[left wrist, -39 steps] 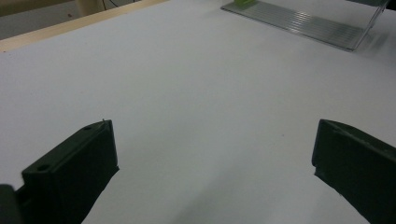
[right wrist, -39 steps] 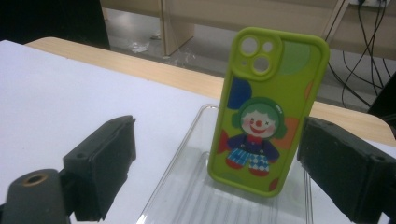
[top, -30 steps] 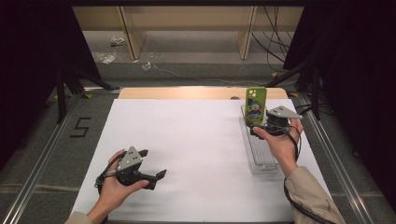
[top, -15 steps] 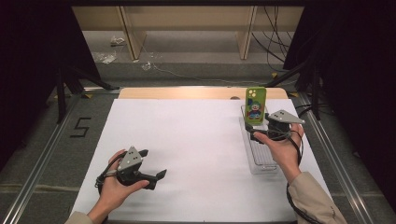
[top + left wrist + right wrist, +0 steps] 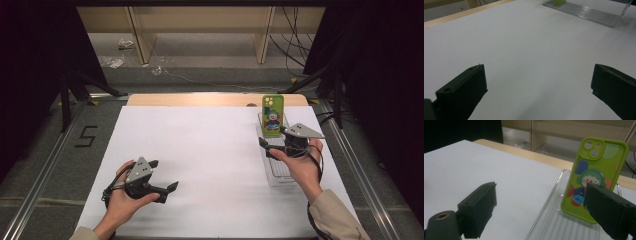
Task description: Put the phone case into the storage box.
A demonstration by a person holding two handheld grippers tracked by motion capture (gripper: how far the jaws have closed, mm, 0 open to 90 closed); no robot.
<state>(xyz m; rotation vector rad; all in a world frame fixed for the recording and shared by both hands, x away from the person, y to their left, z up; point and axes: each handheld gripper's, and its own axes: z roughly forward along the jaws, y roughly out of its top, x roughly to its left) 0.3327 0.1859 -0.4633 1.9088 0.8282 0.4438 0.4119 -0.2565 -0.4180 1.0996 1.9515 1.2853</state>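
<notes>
Green cartoon phone case (image 5: pixel 273 115), upright in clear ribbed tray (image 5: pixel 281 172), table's right side

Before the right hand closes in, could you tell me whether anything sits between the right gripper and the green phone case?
Nothing visible does. The right gripper is open, and the phone case stands upright in the clear tray just past its jaws, with only tray floor between.

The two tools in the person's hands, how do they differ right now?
The right tool hovers over the clear ribbed tray, its jaws open and aimed at the green phone case standing upright there. The left tool sits low over bare white table, far from the tray, with nothing between its jaws. The right points away from the person; the left points across the table toward the tray. Both are black, open, and hold nothing.
</notes>
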